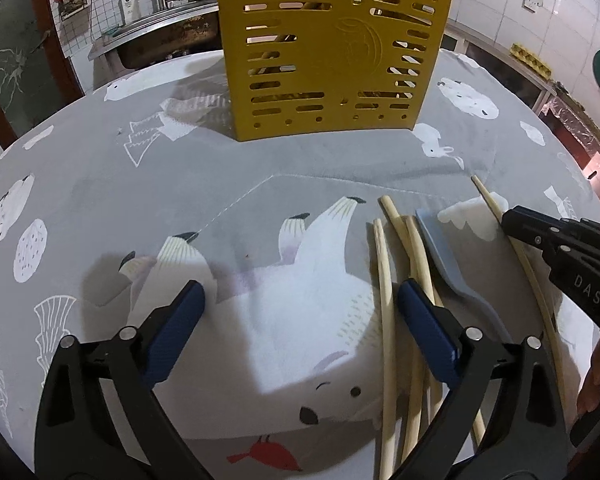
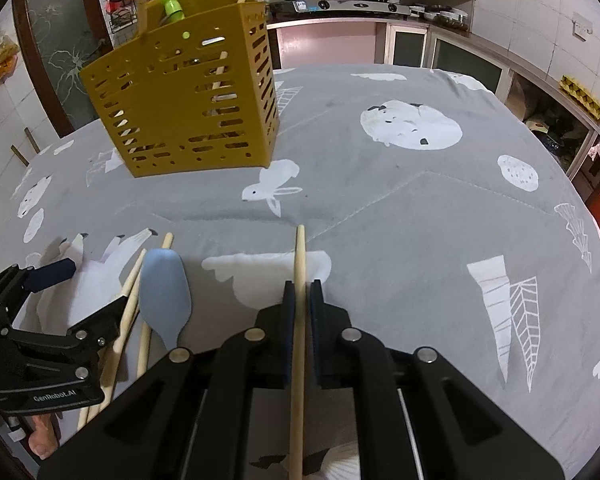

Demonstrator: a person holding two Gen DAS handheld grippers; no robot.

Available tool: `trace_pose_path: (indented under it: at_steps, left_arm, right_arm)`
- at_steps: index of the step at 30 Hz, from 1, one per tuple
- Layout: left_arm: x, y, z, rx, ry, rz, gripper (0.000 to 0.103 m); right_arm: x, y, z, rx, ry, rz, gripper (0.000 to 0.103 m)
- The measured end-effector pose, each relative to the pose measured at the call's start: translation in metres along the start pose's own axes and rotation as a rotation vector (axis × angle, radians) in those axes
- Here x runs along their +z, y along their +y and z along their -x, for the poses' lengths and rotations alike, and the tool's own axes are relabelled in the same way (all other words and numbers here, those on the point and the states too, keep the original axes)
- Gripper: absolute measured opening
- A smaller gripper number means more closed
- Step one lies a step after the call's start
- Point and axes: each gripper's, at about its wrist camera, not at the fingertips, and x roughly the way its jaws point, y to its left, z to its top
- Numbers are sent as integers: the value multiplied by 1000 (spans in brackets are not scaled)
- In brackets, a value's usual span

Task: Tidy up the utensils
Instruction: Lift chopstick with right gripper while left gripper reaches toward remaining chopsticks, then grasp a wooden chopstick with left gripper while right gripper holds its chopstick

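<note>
Right claw (image 2: 300,292) is clenched on a single wooden chopstick (image 2: 299,264): thin round pale stick pinched between the blue pads, tip poking out ahead of the fingers, rear end running back under the claw body and cut off at the frame edge

Left claw (image 1: 300,300) is released, jaws spread wide, nothing between the pads except printed cloth. Pads (image 1: 180,320) are dark blue with a fine knurled texture, arms matte black plastic with silver rivets

Loose chopsticks (image 1: 388,300) lie just right of the left claw's right finger, a few slim pale sticks roughly parallel; that finger overlaps some, so count and contact are unclear. Just beyond them is a blue spoon (image 1: 444,256), smooth matte, flat oval blade. In the right wrist view its handle end is hidden behind the right claw body

Yellow holder (image 1: 332,52) stands upright well ahead of both claws: rigid plastic box, walls punched with slots and round holes. Sticks and a green plastic item (image 2: 171,2) poke out the top; contents through the slots are hard to make out, top edge cropped in the left view

Tablecloth (image 2: 400,216) is grey fabric, stitched seam lines, white animal prints

A hand (image 1: 596,380) shows partly at the right frame edge, mostly cut off
</note>
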Motion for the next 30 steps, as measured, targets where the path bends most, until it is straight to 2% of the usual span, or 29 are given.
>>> trace_pose_path:
  at_steps: [11,15,17,23,30]
  left_arm:
    - [20,-1,-5,-1,18,8,54]
    - [24,-4,-7,9,29,1,45]
    - [24,-5,-6,2,32,0,31]
    - [24,-2,-4,-35,33,12,8]
    - [23,5,0,-71,11,37,1]
  right_arm:
    - [18,6,-16,-30,65,7,8]
    - [26,9,-24,-43,88,23,8]
    - [26,10,-25,-45,90,26,8]
    - [20,6,-19,-23,58,-4,6]
    - [17,-5,3,24,-30,-52,6]
